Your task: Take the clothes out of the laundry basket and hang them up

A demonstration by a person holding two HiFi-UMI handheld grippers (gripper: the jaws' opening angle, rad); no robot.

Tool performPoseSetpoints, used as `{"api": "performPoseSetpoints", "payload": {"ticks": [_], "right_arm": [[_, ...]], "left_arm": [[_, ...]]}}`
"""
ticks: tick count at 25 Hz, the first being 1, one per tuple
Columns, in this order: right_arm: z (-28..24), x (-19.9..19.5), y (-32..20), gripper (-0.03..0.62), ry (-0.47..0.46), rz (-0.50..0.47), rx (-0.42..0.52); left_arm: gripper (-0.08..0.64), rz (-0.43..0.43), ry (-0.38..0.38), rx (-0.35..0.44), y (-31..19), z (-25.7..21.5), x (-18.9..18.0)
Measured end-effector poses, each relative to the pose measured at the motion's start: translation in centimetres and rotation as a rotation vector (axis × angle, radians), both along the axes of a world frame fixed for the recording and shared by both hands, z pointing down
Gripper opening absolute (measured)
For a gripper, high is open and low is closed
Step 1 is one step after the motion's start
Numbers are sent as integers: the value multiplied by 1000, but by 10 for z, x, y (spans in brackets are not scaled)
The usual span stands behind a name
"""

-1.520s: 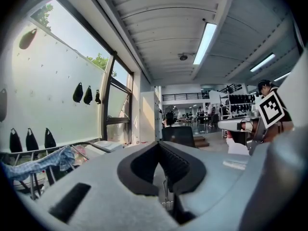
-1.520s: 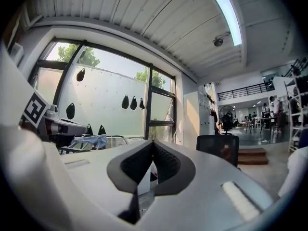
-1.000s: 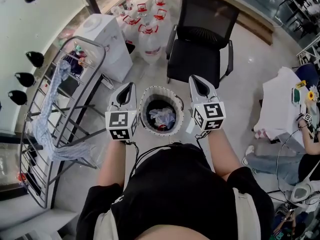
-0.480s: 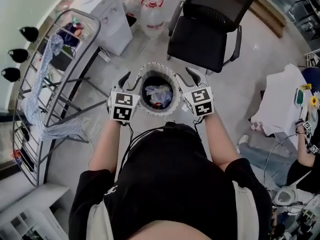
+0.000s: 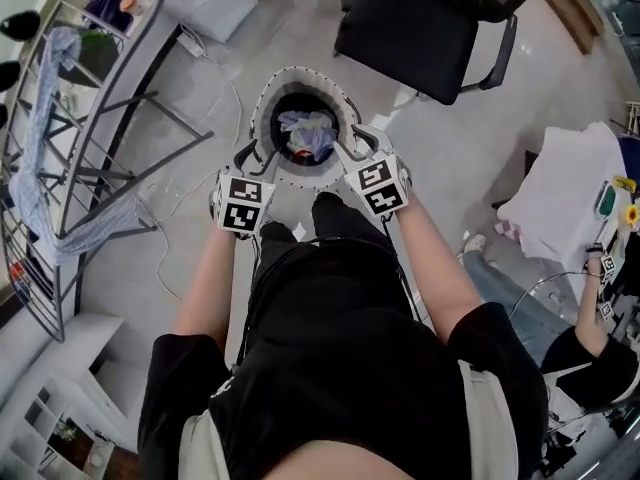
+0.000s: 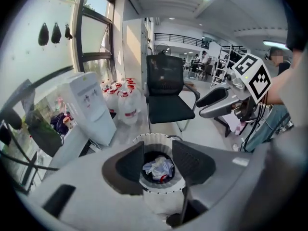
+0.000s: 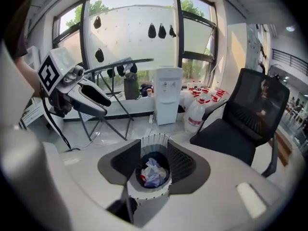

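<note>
The left gripper (image 5: 252, 152), jaws just opened wide and empty, hung by the near rim of a white laundry basket (image 5: 259, 116) with crumpled clothes (image 5: 308, 133) inside, while the right gripper (image 5: 355, 141), likewise just opened and empty, flanked its other side.

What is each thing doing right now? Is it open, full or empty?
White round laundry basket: upright on the floor, clothes inside.
Crumpled pale blue and white clothes: bunched in the basket, not picked up yet.
Left gripper: open, jaws just opened, holding nothing.
Right gripper: open, jaws just opened, holding nothing.
Metal drying rack: unfolded, a blue-grey cloth draped on it.
Black office chair: empty.
</note>
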State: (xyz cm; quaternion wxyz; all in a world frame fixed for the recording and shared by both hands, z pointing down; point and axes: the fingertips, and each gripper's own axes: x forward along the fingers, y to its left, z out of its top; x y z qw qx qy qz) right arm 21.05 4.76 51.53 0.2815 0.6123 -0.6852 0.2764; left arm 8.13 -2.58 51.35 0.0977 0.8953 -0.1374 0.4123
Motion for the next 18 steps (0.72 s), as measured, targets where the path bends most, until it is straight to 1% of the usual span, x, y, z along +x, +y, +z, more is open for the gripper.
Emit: {"api": "performPoseSetpoints", "payload": {"ticks": [3, 5, 10, 14, 16, 18], "right_arm": [[50, -10, 2, 176, -18, -85, -99], [89, -13, -4, 178, -31, -123, -150], [190, -23, -26, 179, -43, -202, -247], [266, -32, -33, 179, -50, -273, -332], [304, -39, -34, 181, -20, -346, -374], [342, -51, -33, 184, 29, -468, -409]], "left_arm": [[189, -55, -34, -65, 7, 43, -7], [186, -86, -46, -87, 2, 72, -8], [179, -172, -77, -147, -10, 146, -17], [178, -215, -99, -206, 0, 203, -20], [175, -223, -107, -228, 5, 230, -21], [173, -236, -105, -244, 9, 253, -22]]}}
